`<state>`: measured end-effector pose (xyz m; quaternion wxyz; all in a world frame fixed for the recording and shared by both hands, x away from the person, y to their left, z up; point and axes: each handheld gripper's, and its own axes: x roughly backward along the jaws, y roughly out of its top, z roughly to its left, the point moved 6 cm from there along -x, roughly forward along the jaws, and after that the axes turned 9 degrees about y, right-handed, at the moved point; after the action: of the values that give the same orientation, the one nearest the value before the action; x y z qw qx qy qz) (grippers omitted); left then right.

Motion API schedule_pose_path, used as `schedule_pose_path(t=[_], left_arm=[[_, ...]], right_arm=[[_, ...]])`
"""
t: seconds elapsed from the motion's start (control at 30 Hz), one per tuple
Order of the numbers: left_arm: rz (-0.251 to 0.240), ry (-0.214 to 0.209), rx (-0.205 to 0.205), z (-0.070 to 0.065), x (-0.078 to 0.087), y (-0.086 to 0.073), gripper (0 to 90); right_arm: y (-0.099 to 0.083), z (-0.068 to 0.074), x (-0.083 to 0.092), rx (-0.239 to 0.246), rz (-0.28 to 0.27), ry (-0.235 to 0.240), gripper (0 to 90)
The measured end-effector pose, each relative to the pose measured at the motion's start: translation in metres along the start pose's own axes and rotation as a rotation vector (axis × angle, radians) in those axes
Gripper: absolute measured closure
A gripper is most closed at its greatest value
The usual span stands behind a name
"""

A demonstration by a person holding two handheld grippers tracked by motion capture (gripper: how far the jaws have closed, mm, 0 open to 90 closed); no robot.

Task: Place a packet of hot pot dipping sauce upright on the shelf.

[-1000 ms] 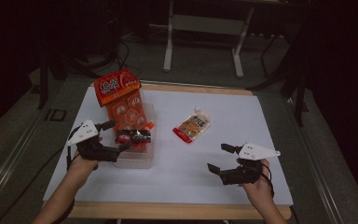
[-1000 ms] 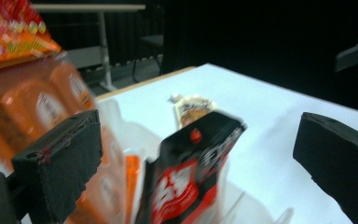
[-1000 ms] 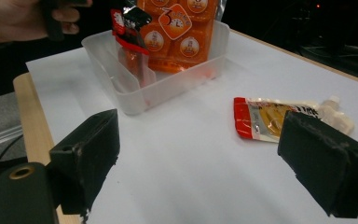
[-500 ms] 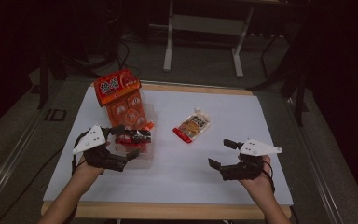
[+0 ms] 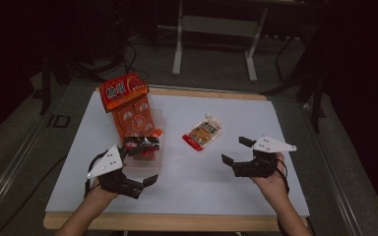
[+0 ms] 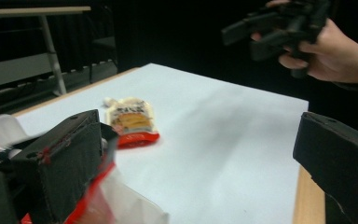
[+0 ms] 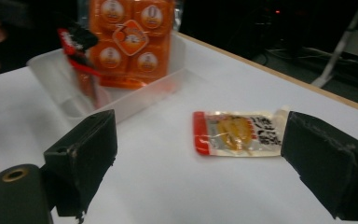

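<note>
Both grippers hover w/ jaws wide: left gripper (image 5: 138,164) at the clear plastic tray (image 5: 150,162) of orange snack packs (image 5: 135,118) by the table's (image 5: 275,128) left edge; right gripper (image 5: 236,151) near the front-right corner. Sauce pouch (image 5: 203,132) lies mid-table.

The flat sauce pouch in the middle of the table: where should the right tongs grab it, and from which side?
Take the sauce pouch by its red sealed end, the one nearest the right tongs. It lies flat on the white table, apart from the clear tray, so probably come in low from the person's side. The open jaws already frame it in the right gripper view.
</note>
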<state>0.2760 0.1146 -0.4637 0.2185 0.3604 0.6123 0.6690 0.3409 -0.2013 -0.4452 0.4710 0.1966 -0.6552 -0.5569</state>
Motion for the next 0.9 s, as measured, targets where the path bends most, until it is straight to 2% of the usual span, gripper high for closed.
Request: schedule_pose_path(t=[0.17, 0.2, 0.33, 0.53, 0.6, 0.67, 0.9], left_arm=[[0.020, -0.032, -0.007, -0.015, -0.001, -0.011, 1.9], [0.027, -0.050, -0.006, -0.019, -0.001, -0.014, 1.9], [0.040, -0.047, -0.022, -0.025, 0.001, -0.020, 1.9], [0.043, -0.041, -0.013, -0.030, 0.003, -0.027, 1.9], [0.045, -0.054, 0.000, -0.032, 0.003, -0.031, 1.9], [0.055, -0.054, -0.004, -0.033, 0.004, -0.034, 1.9], [0.060, -0.051, -0.006, -0.039, 0.006, -0.040, 1.9]], right_arm=[[-0.001, -0.011, -0.007, 0.006, 0.019, -0.024, 13.3], [-0.001, -0.012, -0.009, 0.007, 0.017, -0.023, 13.7], [-0.001, -0.021, -0.016, -0.001, 0.014, -0.033, 14.9], [-0.001, -0.034, -0.028, 0.006, 0.022, -0.061, 14.8], [-0.001, -0.037, -0.032, 0.007, 0.035, -0.051, 14.8], [-0.001, -0.040, -0.035, 0.005, 0.045, -0.059, 14.8], [-0.003, -0.058, -0.048, -0.054, 0.068, -0.069, 15.8]])
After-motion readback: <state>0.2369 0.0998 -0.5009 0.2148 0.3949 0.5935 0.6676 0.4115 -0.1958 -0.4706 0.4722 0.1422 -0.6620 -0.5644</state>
